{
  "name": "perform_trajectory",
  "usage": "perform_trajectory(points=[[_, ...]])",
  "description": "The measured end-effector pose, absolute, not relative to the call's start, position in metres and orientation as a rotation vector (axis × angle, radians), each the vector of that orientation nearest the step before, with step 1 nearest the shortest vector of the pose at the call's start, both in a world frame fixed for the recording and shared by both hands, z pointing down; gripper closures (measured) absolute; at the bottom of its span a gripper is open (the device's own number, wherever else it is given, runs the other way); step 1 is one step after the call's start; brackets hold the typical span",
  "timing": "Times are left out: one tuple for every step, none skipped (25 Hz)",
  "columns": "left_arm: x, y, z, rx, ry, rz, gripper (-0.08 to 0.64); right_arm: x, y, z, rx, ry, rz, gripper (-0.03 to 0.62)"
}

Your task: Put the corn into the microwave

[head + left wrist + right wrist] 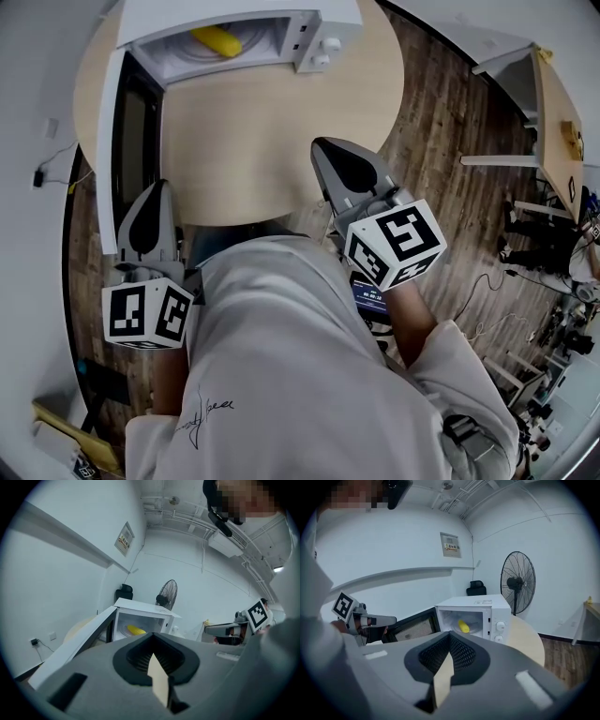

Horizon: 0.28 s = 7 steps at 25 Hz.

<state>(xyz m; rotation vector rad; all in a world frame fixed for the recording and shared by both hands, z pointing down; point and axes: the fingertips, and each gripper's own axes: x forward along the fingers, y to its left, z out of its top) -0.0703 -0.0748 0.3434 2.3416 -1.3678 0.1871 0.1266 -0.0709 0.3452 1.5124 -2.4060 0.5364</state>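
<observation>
White walls [393, 550] and a plank floor [441, 112] surround a round, pale counter [272, 141], the biggest thing in the head view. At its far edge stands a white microwave [234, 14]. Its door [127, 141] is swung wide open toward the person and runs along the counter's left rim. The person's pale shirt [281, 356] fills the near part of that view. A second counter [553, 122] stands well apart at the right with a small yellow object [570, 136] on it. By the far wall are a black pedestal fan [518, 583] and, behind the microwave, a black chair [476, 588]. The left tool [159, 187] hangs at the counter's near left edge, close to the door's free end. The door stretches from beside it up to the microwave, left of its line to the opening. Its jaws are pressed together with nothing in them. The right tool [326, 148] is over the counter's near right part, its jaws likewise fully closed and empty. Only bare counter lies between it and the microwave. A framed sign [451, 544] hangs on the wall. The corn [217, 40] lies inside the microwave on the plate [123, 630], well apart from both tools. Two round knobs [500, 626] sit on the panel right of the opening, and a socket [33, 642] sits low on the wall.
</observation>
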Motion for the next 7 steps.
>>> perform_trajectory(points=[[-0.071, -0.074, 0.345, 2.338, -1.366, 0.188, 0.572, 0.126, -0.071, 0.347, 1.510, -2.401, 0.543, 0.581], [-0.071, -0.073, 0.348, 2.332, -1.364, 0.190, 0.572, 0.126, -0.070, 0.350, 1.509, -2.394, 0.553, 0.581], [-0.071, -0.072, 0.350, 2.326, -1.362, 0.195, 0.572, 0.125, -0.069, 0.352, 1.507, -2.389, 0.564, 0.581], [-0.072, -0.071, 0.352, 2.323, -1.362, 0.200, 0.572, 0.124, -0.069, 0.355, 1.503, -2.386, 0.574, 0.581], [-0.073, -0.070, 0.353, 2.321, -1.362, 0.206, 0.572, 0.123, -0.068, 0.356, 1.498, -2.384, 0.581, 0.581], [-0.073, -0.069, 0.354, 2.321, -1.364, 0.211, 0.572, 0.122, -0.068, 0.358, 1.491, -2.381, 0.585, 0.581], [-0.074, -0.069, 0.356, 2.320, -1.365, 0.217, 0.572, 0.120, -0.067, 0.359, 1.484, -2.378, 0.587, 0.581]])
